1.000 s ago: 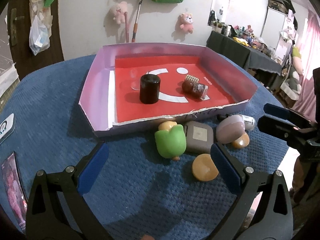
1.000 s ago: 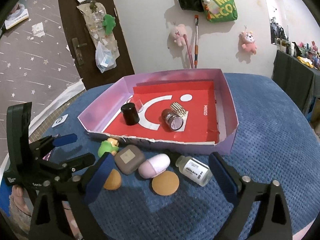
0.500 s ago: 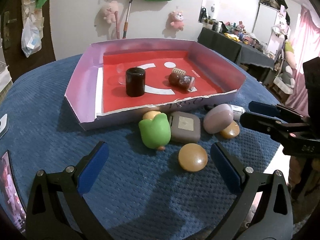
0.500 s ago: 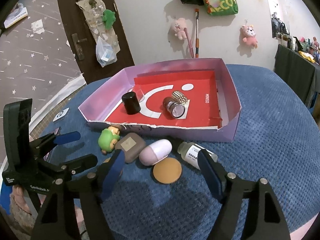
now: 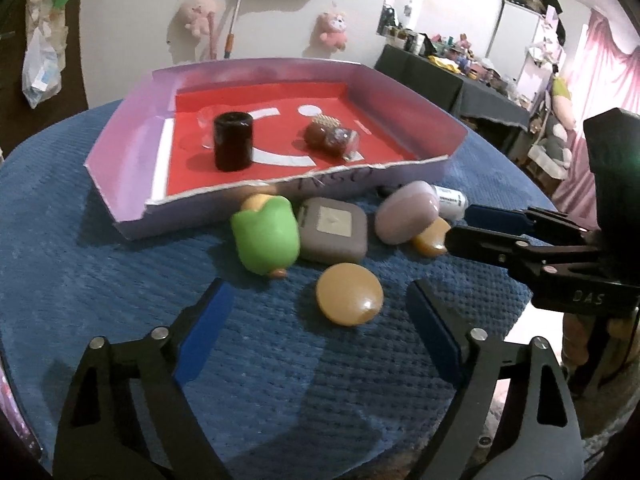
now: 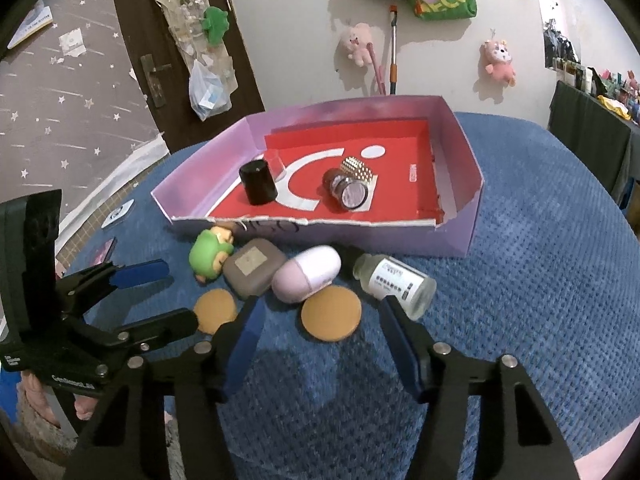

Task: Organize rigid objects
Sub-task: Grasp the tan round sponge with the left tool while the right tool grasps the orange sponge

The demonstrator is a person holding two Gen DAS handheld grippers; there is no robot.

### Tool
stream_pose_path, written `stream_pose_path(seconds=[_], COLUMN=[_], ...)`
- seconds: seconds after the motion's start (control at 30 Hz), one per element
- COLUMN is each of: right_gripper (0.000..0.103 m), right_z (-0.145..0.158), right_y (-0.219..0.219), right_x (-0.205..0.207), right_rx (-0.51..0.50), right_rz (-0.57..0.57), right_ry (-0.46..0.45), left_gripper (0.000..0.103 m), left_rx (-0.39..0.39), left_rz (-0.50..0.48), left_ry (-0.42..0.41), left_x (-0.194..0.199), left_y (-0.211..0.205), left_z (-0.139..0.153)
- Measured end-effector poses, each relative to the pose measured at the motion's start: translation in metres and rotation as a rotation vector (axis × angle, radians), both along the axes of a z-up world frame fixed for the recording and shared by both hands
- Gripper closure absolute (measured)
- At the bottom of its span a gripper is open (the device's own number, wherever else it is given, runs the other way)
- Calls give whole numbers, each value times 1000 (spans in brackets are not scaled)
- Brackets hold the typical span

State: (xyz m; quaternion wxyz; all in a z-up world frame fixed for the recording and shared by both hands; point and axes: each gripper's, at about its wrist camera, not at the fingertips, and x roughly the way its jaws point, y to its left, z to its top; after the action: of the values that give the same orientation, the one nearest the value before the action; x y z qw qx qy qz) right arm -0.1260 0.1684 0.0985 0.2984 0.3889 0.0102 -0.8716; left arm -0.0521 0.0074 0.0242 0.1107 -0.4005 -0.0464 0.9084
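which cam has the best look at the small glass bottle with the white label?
Right wrist view: the small glass bottle lies on its side in front of the tray, whole body and label visible. In the left wrist view only its end peeks out behind the pink oval case.

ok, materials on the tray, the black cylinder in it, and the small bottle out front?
Tray: looks like thin card, matte lilac walls; torn white front edge.
Black cylinder: likely plastic, dark with a soft sheen.
Small bottle: clear glass or plastic, can't tell; see-through body, white paper label.
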Motion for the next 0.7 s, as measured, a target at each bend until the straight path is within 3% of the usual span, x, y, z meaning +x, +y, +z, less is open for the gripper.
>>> stream_pose_path(seconds=[0.3, 0.4, 0.6, 0.7], right_gripper=[48, 49, 53, 56], right_z=[-14, -16, -19, -21], right_y=[-3, -5, -15, -21], right_x=[-8, -9, -13, -14], right_rx=[20, 28, 58, 93], right_rz=[3, 8, 23, 19], right_ry=[-32, -33, -21, -10], left_gripper=[24, 34, 35, 40], left_rx=[4, 3, -18, -40], left_rz=[-21, -26, -25, -14], left_ry=[-23, -28, -18, -6], left_x=[-6, -8, -9, -7], left_y=[7, 8, 11, 12], left_z=[-9, -11, -14, -15])
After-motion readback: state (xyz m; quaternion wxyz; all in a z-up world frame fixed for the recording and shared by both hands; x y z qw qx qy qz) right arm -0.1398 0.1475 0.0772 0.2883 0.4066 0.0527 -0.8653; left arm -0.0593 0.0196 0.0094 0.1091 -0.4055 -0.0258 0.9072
